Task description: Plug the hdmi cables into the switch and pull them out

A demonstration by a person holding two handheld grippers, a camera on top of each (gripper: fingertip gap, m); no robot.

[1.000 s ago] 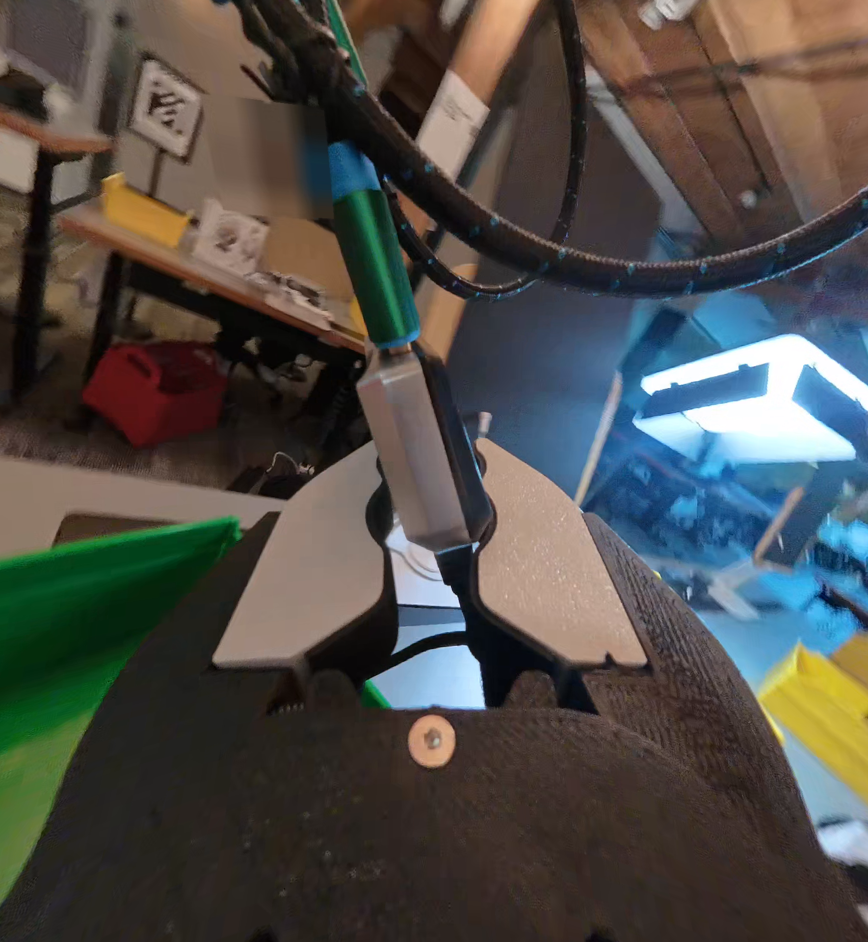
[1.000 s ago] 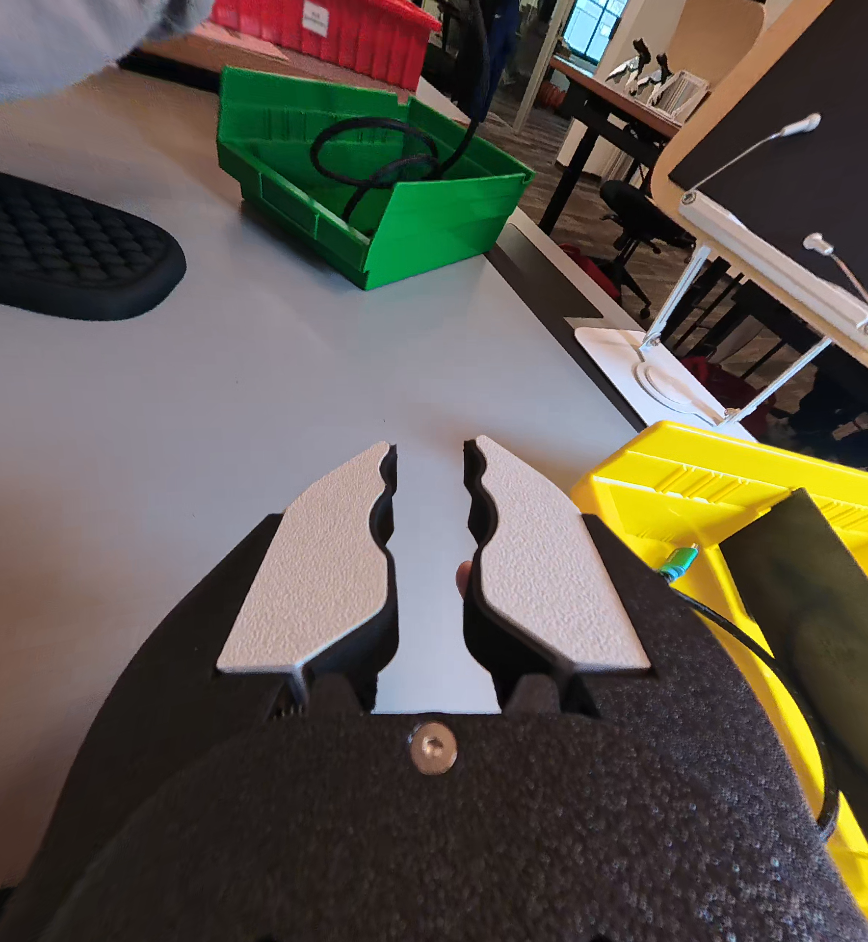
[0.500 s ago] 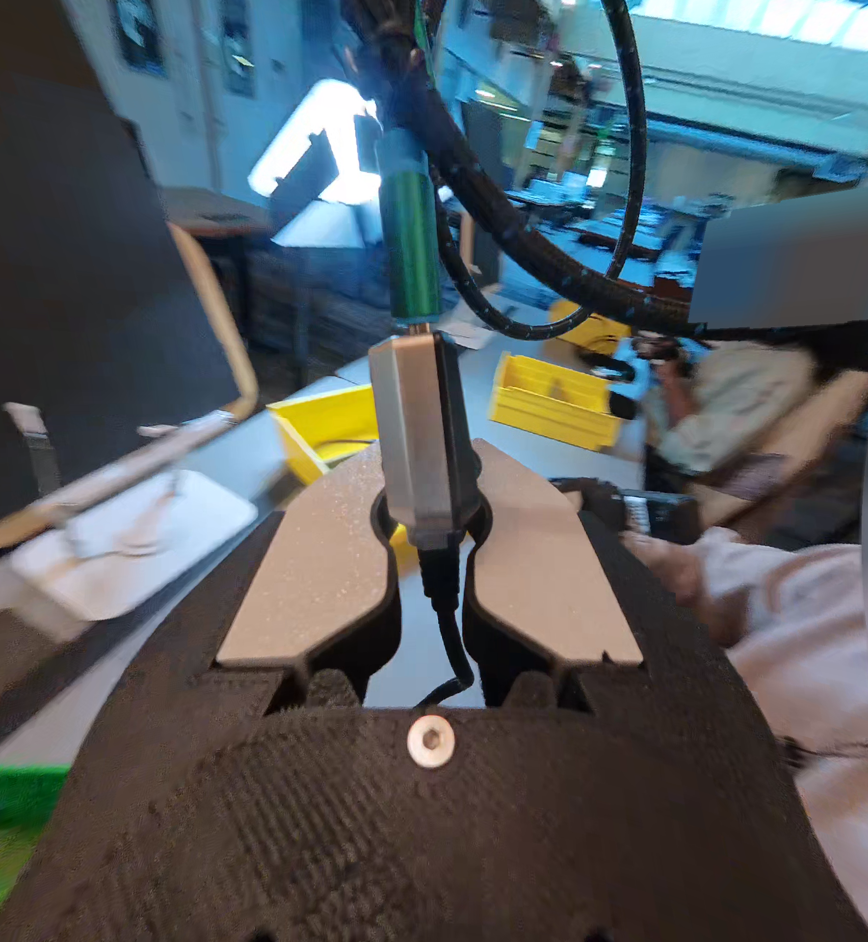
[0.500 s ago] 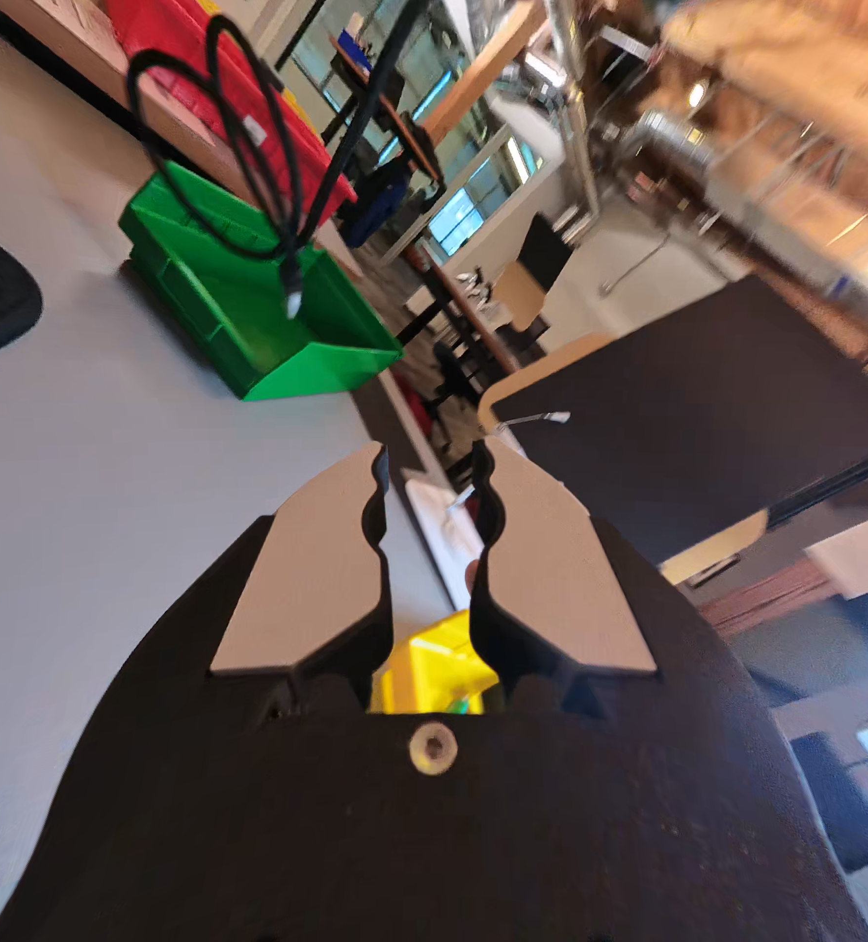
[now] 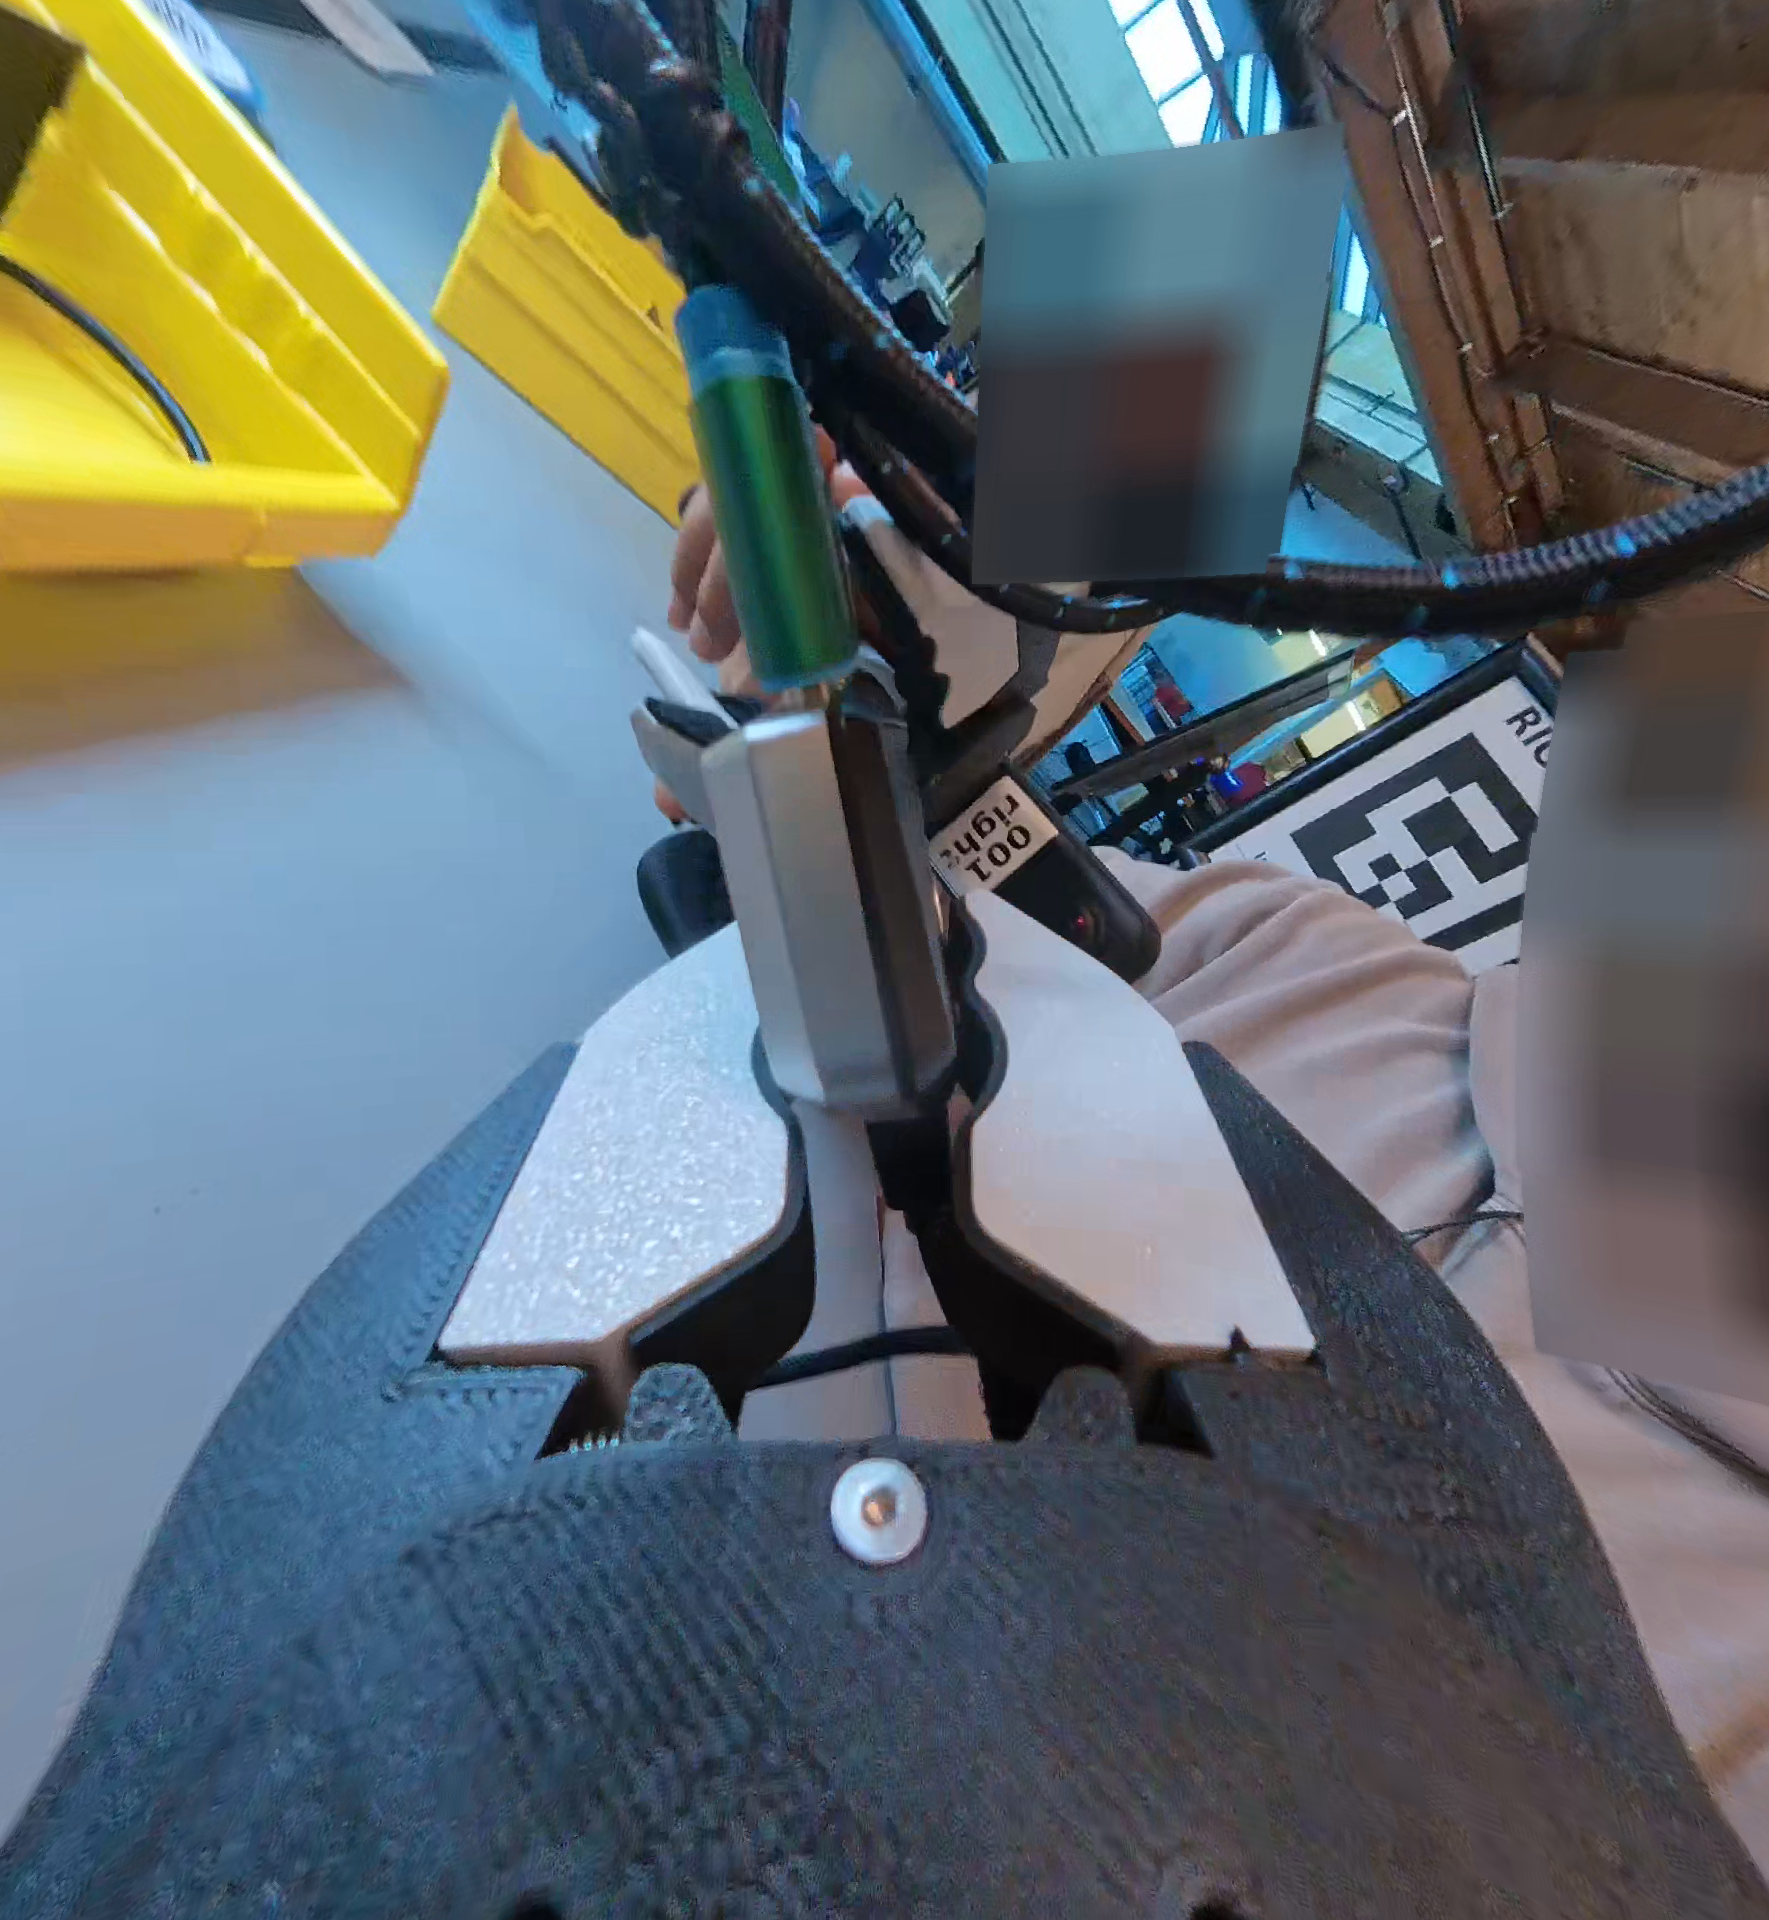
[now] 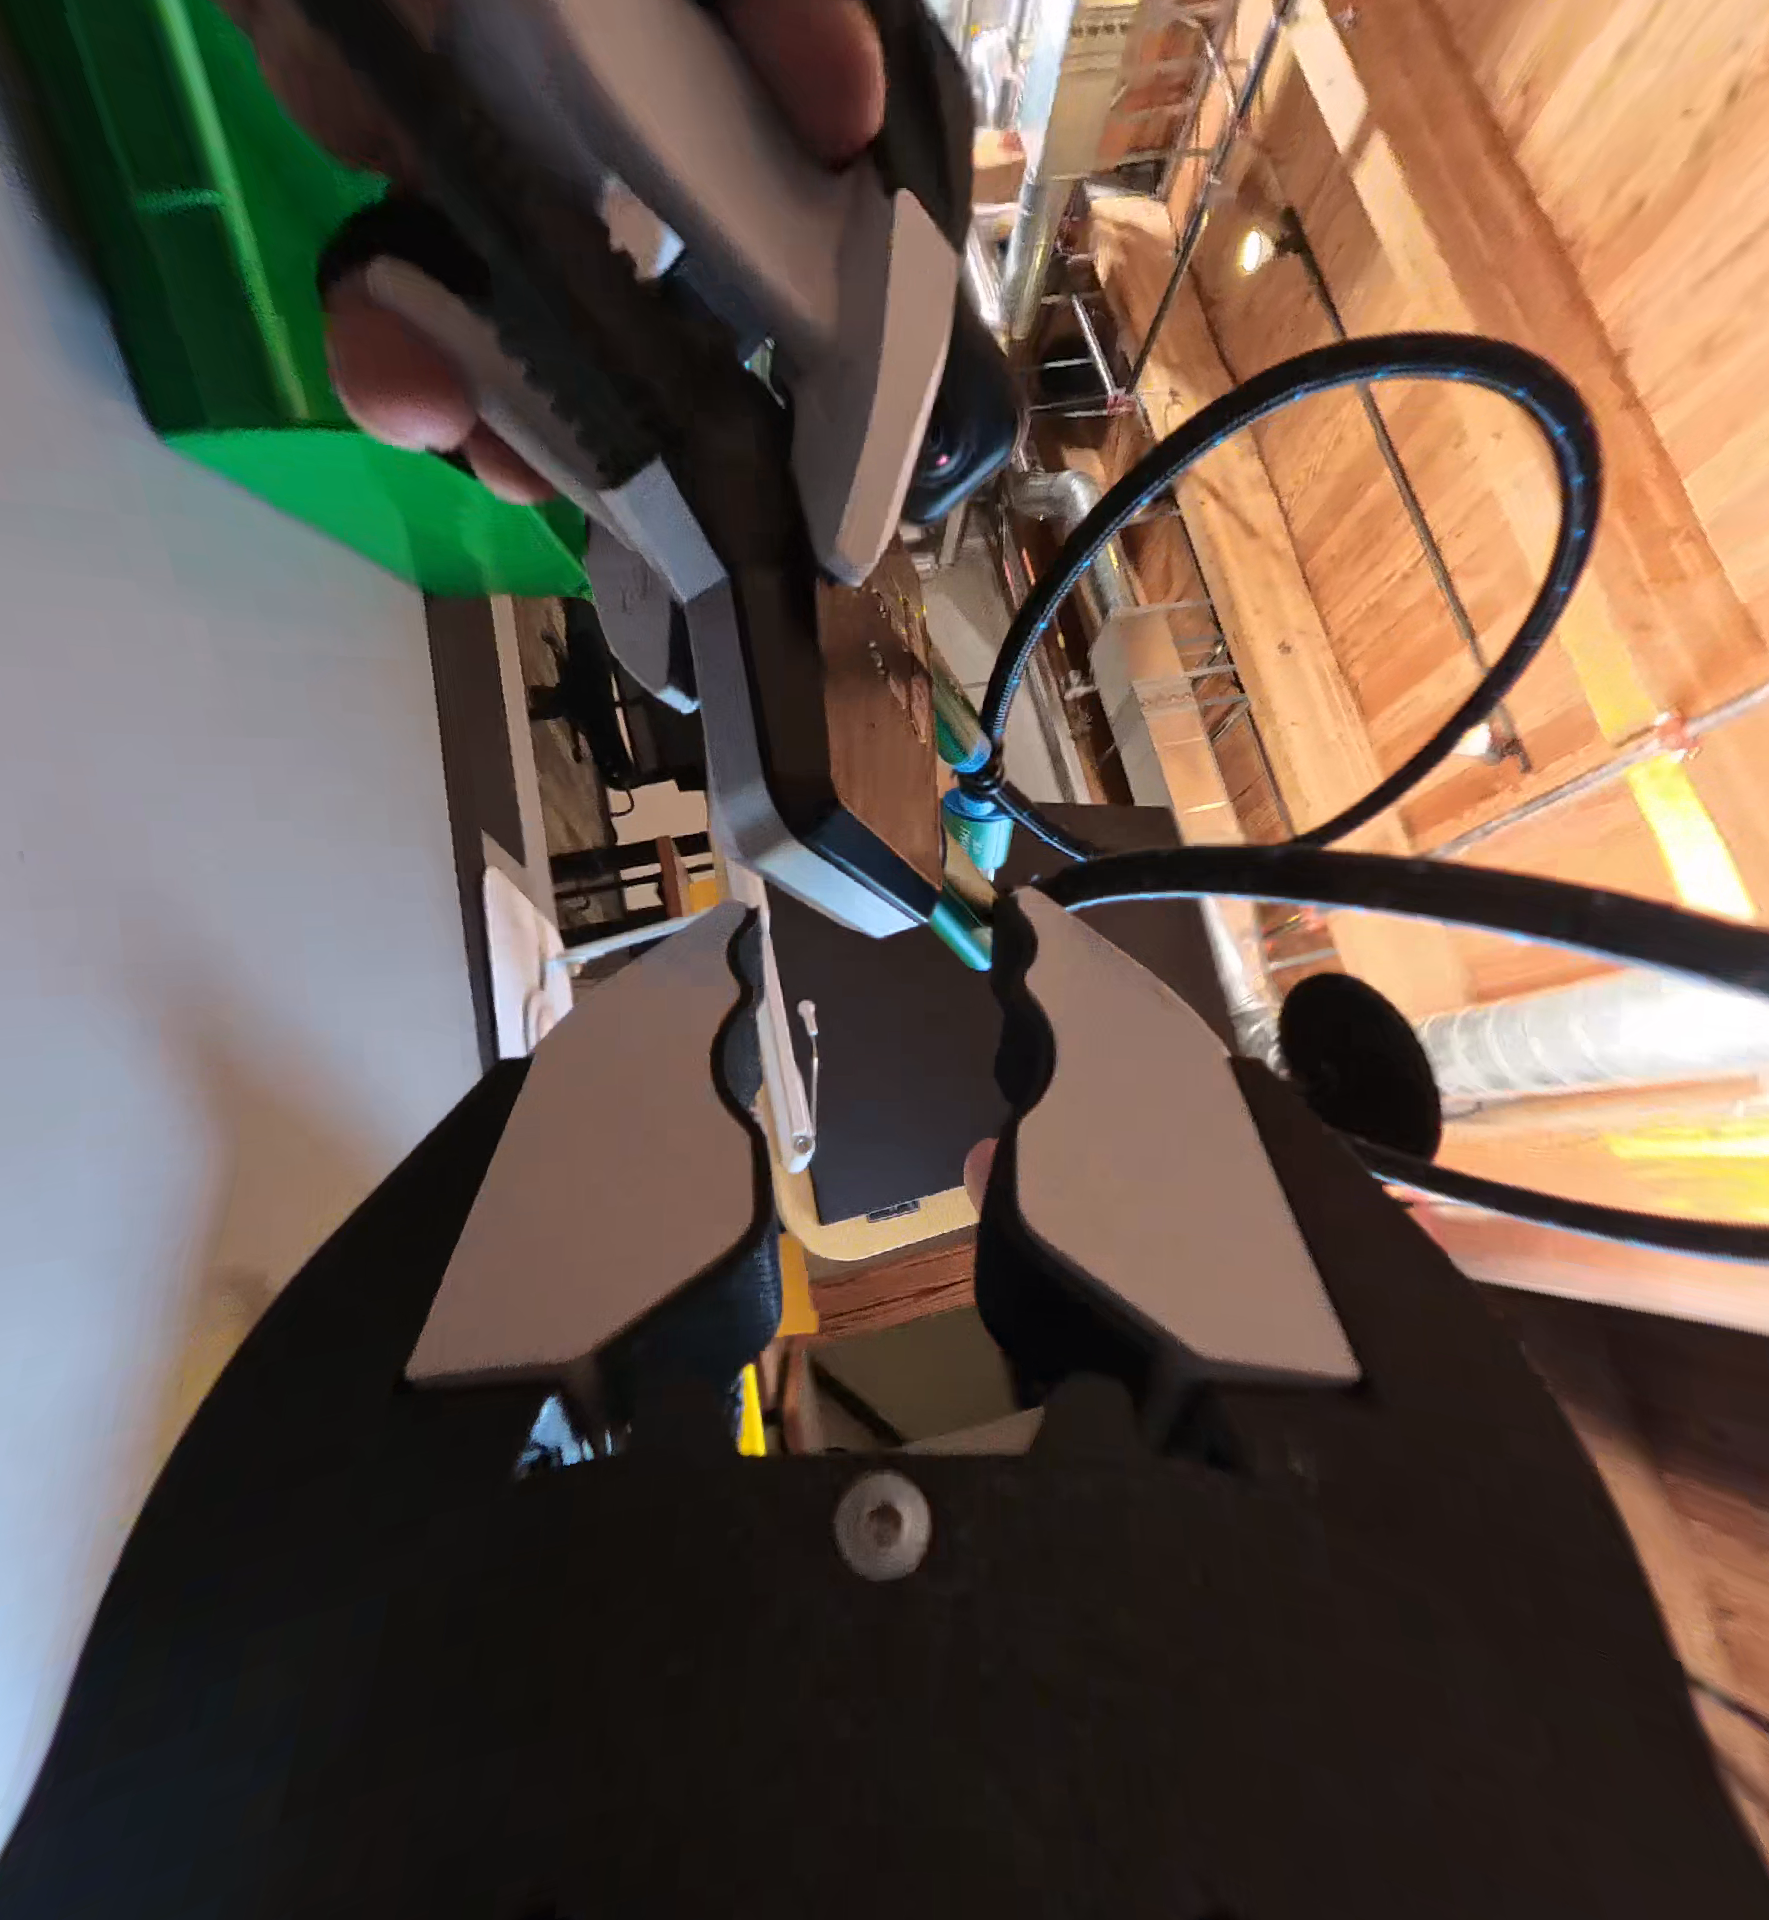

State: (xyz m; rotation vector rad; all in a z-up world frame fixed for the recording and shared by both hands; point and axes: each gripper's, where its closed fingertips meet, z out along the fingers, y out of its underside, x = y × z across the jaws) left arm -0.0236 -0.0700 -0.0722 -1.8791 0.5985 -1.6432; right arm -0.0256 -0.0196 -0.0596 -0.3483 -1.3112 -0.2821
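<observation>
My left gripper (image 5: 869, 997) is shut on the silver and black hdmi switch (image 5: 818, 914) and holds it up in the air. A green hdmi plug (image 5: 771, 520) sits in the switch's far end, with black braided cable (image 5: 1482, 597) looping off it. In the right wrist view my right gripper (image 6: 875, 925) is open, and its fingertips (image 6: 1025, 935) reach the plug end of the switch (image 6: 818, 852). A teal-green plug (image 6: 963, 930) lies just inside the right tip, and I cannot tell if it touches. More green plugs (image 6: 973, 831) and a cable loop (image 6: 1482, 364) lie beyond.
Yellow bins (image 5: 236, 364) stand on the grey table (image 5: 184, 935). A green bin (image 6: 236, 260) stands behind the hand (image 6: 412, 384) that holds the left gripper. A person's beige sleeve (image 5: 1295, 997) and a black-and-white marker board (image 5: 1420, 842) are on the right. Some 5 cm of space lies between my two pairs of fingers.
Both grippers swung round and came together. The left kept hold of the switch. The right rose off the table, opened wider and now has its tips at the switch's plug end.
</observation>
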